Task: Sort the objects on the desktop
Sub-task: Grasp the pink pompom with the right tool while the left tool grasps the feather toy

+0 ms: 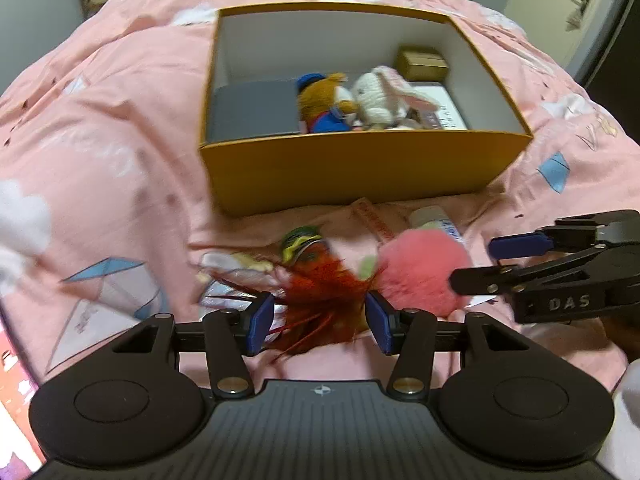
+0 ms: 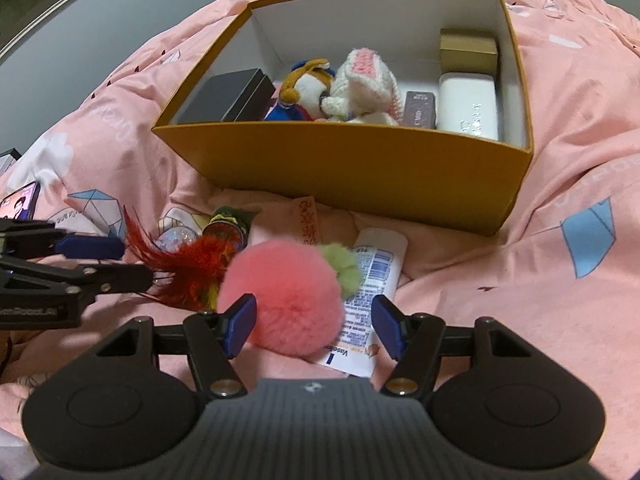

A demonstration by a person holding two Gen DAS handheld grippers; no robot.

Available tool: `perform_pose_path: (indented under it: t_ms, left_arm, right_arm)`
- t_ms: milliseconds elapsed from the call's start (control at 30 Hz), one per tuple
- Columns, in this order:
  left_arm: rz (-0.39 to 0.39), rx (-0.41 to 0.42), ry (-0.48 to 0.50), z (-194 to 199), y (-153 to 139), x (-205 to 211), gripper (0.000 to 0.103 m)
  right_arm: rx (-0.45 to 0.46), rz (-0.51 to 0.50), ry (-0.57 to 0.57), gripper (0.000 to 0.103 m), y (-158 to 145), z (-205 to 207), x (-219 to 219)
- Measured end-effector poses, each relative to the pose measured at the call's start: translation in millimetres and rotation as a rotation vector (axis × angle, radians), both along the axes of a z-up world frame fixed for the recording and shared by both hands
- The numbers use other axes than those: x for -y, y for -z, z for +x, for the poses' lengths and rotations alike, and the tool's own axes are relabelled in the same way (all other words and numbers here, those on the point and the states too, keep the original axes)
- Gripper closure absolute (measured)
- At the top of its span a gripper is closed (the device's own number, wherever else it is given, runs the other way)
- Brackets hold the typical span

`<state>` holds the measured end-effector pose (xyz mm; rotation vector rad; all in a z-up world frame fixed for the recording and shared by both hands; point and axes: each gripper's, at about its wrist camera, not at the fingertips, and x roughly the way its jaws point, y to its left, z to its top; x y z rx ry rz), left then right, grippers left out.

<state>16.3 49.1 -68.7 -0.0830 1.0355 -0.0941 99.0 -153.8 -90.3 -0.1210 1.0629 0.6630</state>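
1. The left gripper (image 1: pixel 320 326) is held low over the bed (image 1: pixel 100 128), its fingers (image 1: pixel 262 326) apart around a red feather toy (image 1: pixel 320 284)
2. The right gripper (image 2: pixel 314 326) is held with fingers (image 2: pixel 240 320) apart around a pink pompom (image 2: pixel 284 292), which lies on a white tube (image 2: pixel 376 276)
3. A yellow box (image 2: pixel 360 168) is seen behind them, with a knitted rabbit (image 2: pixel 364 84) and a stuffed dog (image 2: pixel 304 88) inside

We're over a pink printed bedspread (image 2: pixel 560 152): a yellow box (image 2: pixel 360 168) sits on it, with a pink pompom (image 2: pixel 280 300), white lotion tube (image 2: pixel 372 280) and red feather toy (image 2: pixel 192 264) lying in front.
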Motion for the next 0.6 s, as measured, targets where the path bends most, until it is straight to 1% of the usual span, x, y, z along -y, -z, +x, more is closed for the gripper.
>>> perform_pose_path:
  t_ms: [100,300,333,367,433,467,500,533,567,600]
  left_arm:
    - [0.031,0.009,0.038,4.0,6.1,11.8,0.042]
    - [0.126,0.017,0.028,13.9,20.1,18.4,0.042]
    - [0.136,0.019,0.028,15.3,21.7,19.0,0.042]
    - [0.141,0.02,0.029,16.3,22.9,19.1,0.042]
    - [0.133,0.012,0.035,18.8,27.2,18.5,0.043]
    - [0.123,0.003,0.032,20.1,30.3,17.9,0.051]
    - [0.114,-0.009,0.027,21.7,33.6,17.2,0.064]
    - [0.106,-0.023,0.019,22.5,36.7,16.1,0.067]
    - [0.096,-0.026,0.015,22.0,38.3,15.0,0.071]
    - [0.084,-0.021,0.013,20.8,38.7,14.0,0.08]
  right_arm:
    - [-0.007,0.003,-0.009,0.037,2.5,-0.1,-2.1]
    - [0.002,0.003,-0.045,0.037,9.2,0.3,-13.7]
    - [0.005,0.003,-0.05,0.038,11.0,0.5,-15.8]
    - [0.009,0.0,-0.052,0.042,12.7,0.7,-17.6]
    - [0.007,0.003,-0.058,0.043,15.7,2.0,-19.5]
    - [0.005,0.007,-0.058,0.048,17.2,2.6,-19.8]
    - [-0.001,0.011,-0.059,0.051,19.0,3.4,-20.0]
    - [-0.011,0.021,-0.059,0.054,21.1,4.5,-19.8]
    - [-0.022,0.032,-0.061,0.062,22.7,5.0,-19.2]
    - [-0.032,0.044,-0.065,0.066,23.8,5.1,-19.0]
